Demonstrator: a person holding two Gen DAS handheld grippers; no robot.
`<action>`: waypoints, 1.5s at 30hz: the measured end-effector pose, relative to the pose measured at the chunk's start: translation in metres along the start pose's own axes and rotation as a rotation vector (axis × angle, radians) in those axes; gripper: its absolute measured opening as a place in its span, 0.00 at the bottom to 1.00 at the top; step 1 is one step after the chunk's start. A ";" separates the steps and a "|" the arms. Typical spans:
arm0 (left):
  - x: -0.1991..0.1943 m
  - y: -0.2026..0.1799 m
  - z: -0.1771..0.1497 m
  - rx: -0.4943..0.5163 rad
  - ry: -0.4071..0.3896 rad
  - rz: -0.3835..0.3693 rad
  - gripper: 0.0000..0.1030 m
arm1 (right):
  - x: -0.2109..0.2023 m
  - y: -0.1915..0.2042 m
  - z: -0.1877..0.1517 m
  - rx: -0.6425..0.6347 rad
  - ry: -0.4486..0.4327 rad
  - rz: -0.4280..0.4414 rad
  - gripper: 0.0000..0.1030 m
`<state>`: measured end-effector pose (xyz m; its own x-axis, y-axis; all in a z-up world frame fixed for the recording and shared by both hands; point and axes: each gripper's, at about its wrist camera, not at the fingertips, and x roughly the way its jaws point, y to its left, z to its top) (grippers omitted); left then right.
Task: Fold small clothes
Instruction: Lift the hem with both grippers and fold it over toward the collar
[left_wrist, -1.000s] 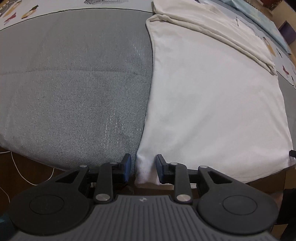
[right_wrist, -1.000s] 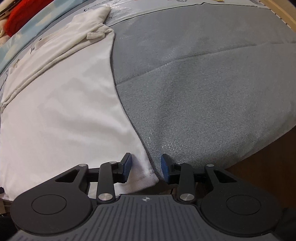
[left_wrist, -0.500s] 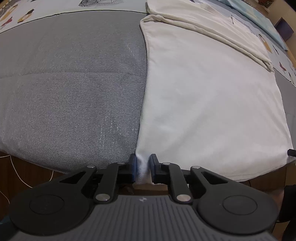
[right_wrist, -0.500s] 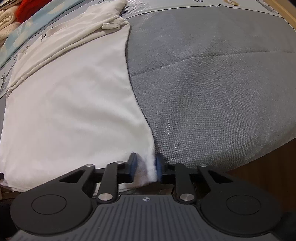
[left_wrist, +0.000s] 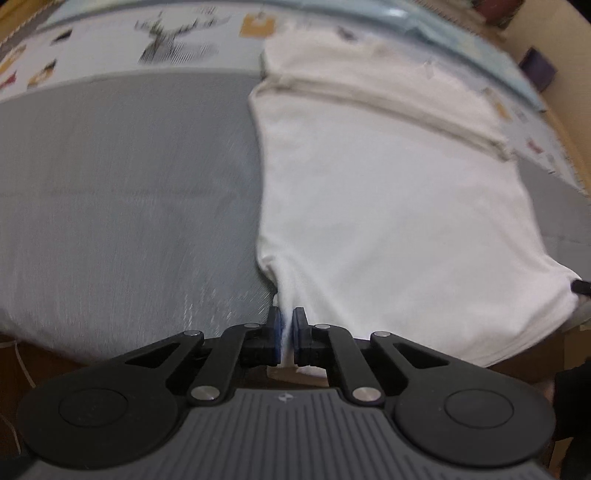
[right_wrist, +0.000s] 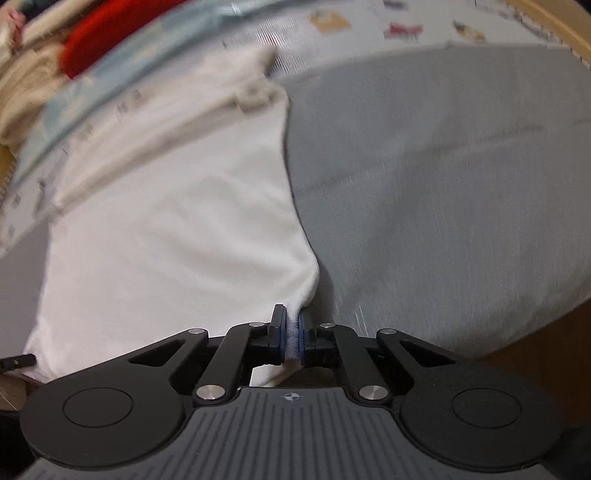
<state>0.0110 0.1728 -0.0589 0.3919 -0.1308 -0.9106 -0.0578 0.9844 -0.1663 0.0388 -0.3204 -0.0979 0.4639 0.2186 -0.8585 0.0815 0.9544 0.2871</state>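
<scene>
Through my left wrist camera, my left gripper has its jaws clamped on the near left corner of the white garment, a thin pinch of cloth squeezed between the blue pads. The cloth rises into the jaws in a small peak, so that corner is off the grey mat while the rest lies flat ahead and to the right of the jaws. I hold the very corner so the hem will follow in a straight line when I carry it forward. Far ahead, the upper part of the garment lies doubled over as a cream band. Left of the jaws the mat is bare, with its near edge just below them.

Through my right wrist camera, my right gripper is likewise clamped on the opposite near corner, fabric bunched between the jaws and pulled up. The garment spreads ahead and to the left of the jaws; its side edge runs away from them toward the folded band. Right of the jaws is open mat. Far ahead on the left sit a red item and beige cloth, well apart from my likely path. Both views are blurred.
</scene>
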 end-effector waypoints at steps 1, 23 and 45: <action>-0.008 -0.001 0.002 0.002 -0.018 -0.016 0.06 | -0.008 0.000 0.003 -0.001 -0.026 0.012 0.05; -0.149 0.017 -0.009 0.082 -0.160 -0.243 0.05 | -0.169 -0.042 -0.004 0.035 -0.126 0.228 0.04; 0.050 0.035 0.145 -0.014 -0.052 -0.070 0.28 | 0.051 -0.035 0.125 0.132 -0.090 -0.035 0.17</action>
<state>0.1619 0.2180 -0.0550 0.4424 -0.1929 -0.8758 -0.0411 0.9712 -0.2347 0.1698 -0.3682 -0.0987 0.5351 0.1606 -0.8294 0.2119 0.9249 0.3158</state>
